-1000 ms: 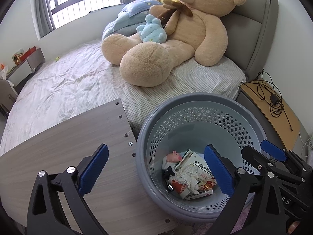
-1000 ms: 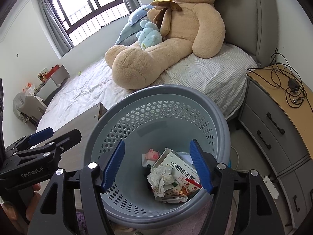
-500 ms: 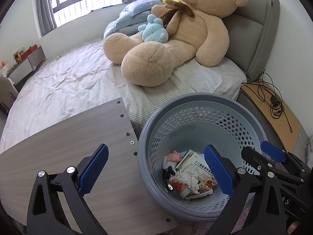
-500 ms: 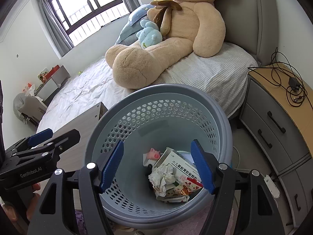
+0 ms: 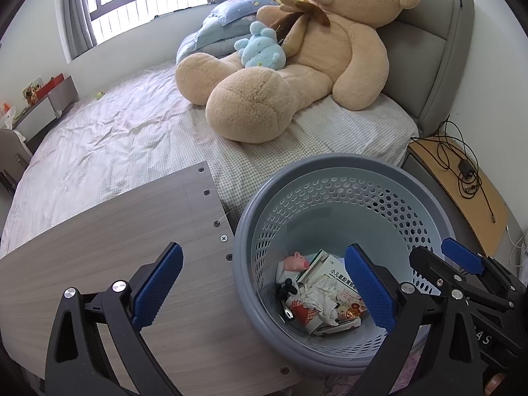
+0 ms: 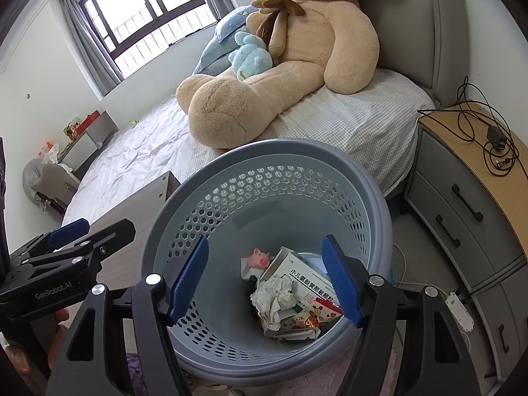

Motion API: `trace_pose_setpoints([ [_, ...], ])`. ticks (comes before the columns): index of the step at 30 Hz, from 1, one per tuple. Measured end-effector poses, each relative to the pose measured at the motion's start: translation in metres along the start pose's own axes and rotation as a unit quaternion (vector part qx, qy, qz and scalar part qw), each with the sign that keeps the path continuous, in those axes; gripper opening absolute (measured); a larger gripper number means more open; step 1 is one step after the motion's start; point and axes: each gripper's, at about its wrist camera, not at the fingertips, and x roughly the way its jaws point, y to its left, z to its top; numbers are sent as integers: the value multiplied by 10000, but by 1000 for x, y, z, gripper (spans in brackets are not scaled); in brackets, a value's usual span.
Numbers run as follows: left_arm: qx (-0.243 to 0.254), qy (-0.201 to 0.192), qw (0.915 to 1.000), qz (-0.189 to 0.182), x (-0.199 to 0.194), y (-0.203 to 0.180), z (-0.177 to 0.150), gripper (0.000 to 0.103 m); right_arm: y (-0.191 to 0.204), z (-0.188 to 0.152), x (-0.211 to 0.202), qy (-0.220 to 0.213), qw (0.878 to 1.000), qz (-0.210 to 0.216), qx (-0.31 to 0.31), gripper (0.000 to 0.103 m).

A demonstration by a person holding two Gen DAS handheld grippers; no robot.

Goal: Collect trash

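A grey perforated basket (image 5: 330, 165) (image 6: 277, 147) stands on the floor between the bed and a nightstand. Inside lie a crumpled tissue (image 6: 272, 298) (image 5: 318, 298), a white medicine box (image 6: 308, 285) (image 5: 340, 277), a pink pig toy (image 6: 260, 258) (image 5: 297, 260) and colourful wrappers (image 6: 315, 315). My right gripper (image 6: 265, 282) hangs open above the basket's mouth, nothing between its blue pads. My left gripper (image 5: 264, 285) is open too, straddling the basket's left rim and the wooden table (image 5: 115, 231), holding nothing.
A bed (image 5: 132, 132) with a large teddy bear (image 5: 297, 66) and a blue plush (image 5: 260, 49) lies behind the basket. A nightstand (image 6: 478, 204) with tangled cables (image 6: 488, 125) stands to the right. A white power strip (image 6: 460, 310) lies on the floor.
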Motion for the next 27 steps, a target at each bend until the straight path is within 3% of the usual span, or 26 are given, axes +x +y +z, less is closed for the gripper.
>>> trace_pose_setpoints([
  [27, -63, 5, 10000, 66, 0, 2, 0, 97, -2, 1, 1, 6, 10000, 6, 11, 68],
])
